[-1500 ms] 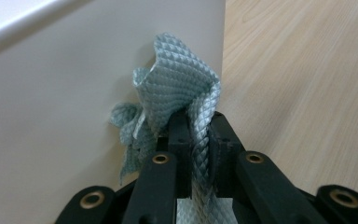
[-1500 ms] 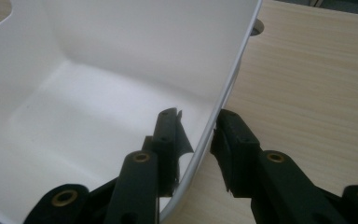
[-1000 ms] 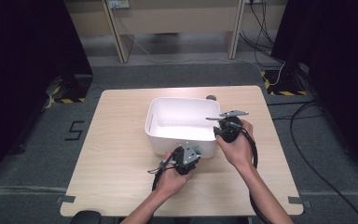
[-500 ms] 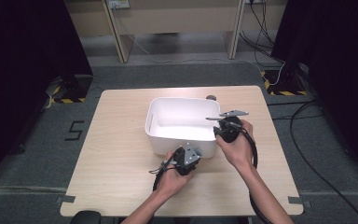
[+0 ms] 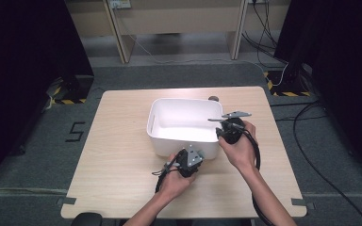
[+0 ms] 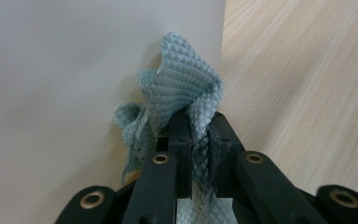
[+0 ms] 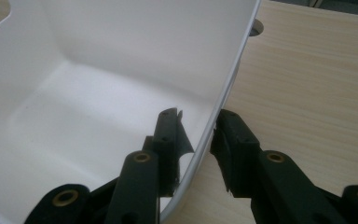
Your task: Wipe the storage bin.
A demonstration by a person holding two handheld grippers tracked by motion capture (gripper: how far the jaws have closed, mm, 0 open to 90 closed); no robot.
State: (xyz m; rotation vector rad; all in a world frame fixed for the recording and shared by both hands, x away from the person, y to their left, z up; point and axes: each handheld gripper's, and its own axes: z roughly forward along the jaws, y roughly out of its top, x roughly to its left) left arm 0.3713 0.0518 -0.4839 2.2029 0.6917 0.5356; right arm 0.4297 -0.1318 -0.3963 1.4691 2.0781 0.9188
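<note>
1 white tub, mid-table: its right wall is straddled by the right gripper, jaws either side, seemingly clamped. 1 blue-green cloth is pinched by the left gripper and pressed against the tub's near outer wall. Step judged: wiping; a steady braced sweep is called for.

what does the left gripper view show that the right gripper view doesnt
Left gripper view: a pale blue-green textured cloth pinched between the left gripper fingers and pressed against the outside wall of the white bin.

Right gripper view: the bin's bare white inside, with the right gripper fingers straddling its rim, one inside and one outside, plus a round hole in the tabletop.

Both: the white bin, the light wooden table, and a pair of black fingers.
</note>
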